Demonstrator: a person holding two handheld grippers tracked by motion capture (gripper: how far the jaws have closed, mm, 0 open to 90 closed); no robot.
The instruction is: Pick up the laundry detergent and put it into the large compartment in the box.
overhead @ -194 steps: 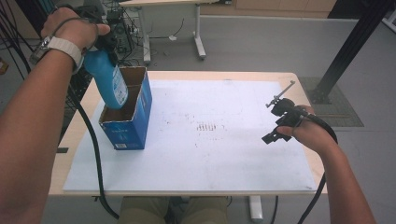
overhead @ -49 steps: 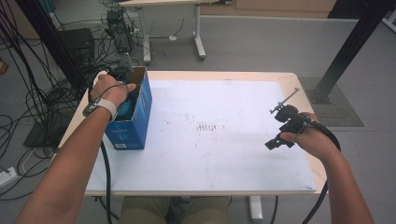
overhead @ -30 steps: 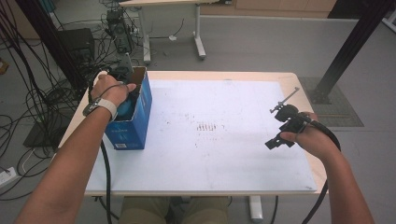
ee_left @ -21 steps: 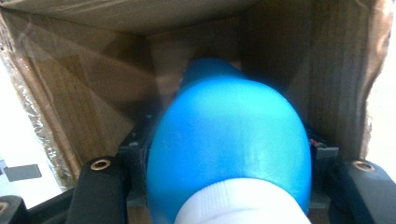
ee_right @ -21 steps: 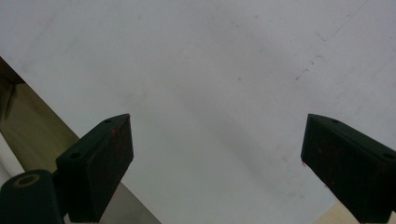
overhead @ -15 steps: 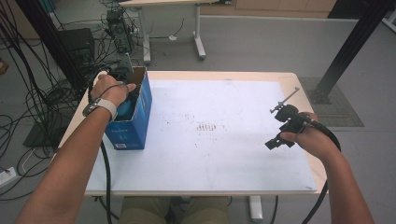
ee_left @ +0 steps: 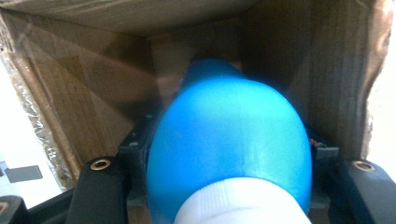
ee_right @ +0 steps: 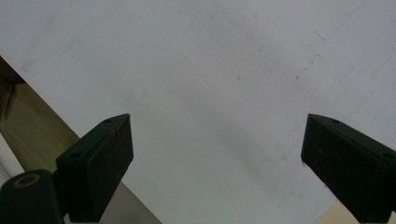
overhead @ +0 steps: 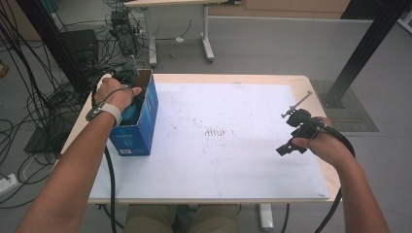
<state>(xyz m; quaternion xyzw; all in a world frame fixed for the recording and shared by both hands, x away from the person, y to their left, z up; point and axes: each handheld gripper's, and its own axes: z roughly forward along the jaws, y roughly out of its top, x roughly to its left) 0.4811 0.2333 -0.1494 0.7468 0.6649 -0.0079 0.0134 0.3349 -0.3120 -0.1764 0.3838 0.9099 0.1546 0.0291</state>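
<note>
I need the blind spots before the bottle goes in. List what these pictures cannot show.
- High view: blue bottle mostly hidden by the left hand and box wall.
- Left gripper view: box floor hidden behind the bottle; its label is out of sight.
- High view: box print too small to read.

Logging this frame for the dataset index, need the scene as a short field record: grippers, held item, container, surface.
left gripper: shut on the blue bottle, reaching down into the box
blue bottle: blue body with a white part nearest the camera, inside the box
box: blue cardboard carton, open at the top, upright at the table's left side
right gripper: open, nothing between the jaws, over the white sheet
white sheet: covers most of the table top, faint marks near its middle
table: light wooden edge around the sheet
</note>
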